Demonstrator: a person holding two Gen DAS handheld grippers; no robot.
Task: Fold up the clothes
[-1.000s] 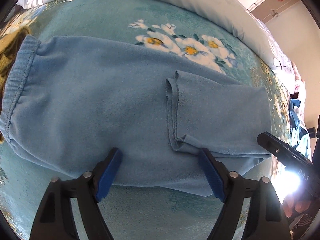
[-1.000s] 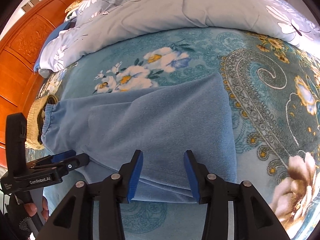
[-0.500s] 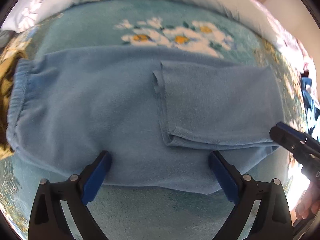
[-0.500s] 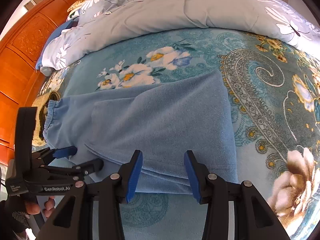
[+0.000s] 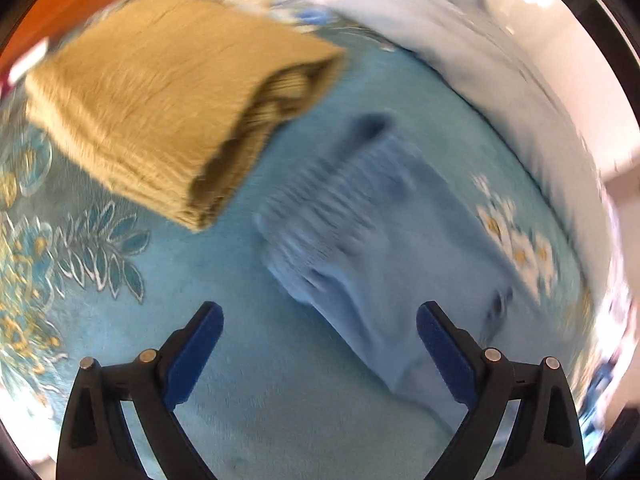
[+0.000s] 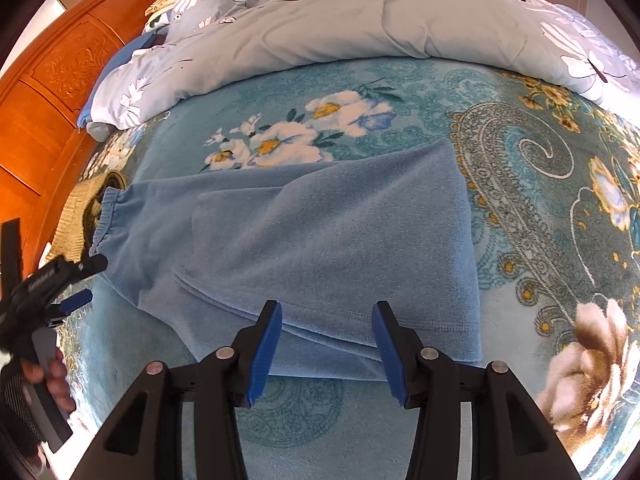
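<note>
Light blue fleece trousers (image 6: 320, 240) lie flat on the bed, the legs folded back over the upper part, the elastic waistband (image 6: 106, 216) at the left. My right gripper (image 6: 326, 320) is open and empty, just short of the trousers' near edge. My left gripper (image 5: 320, 320) is open and empty above the bed near the waistband end (image 5: 360, 240); this view is motion-blurred. The left gripper also shows at the left of the right wrist view (image 6: 76, 284), close to the waistband.
A folded tan knit garment (image 5: 160, 120) lies beside the waistband, seen also in the right wrist view (image 6: 76, 216). A pale blue floral quilt (image 6: 360, 24) is bunched along the far side. An orange wooden headboard (image 6: 52, 92) stands at the left. The teal floral blanket (image 6: 560, 200) covers the bed.
My left gripper has swung left from the trousers' middle to the waistband end, bringing the tan garment into view. My right gripper has stayed almost still at the near edge.
</note>
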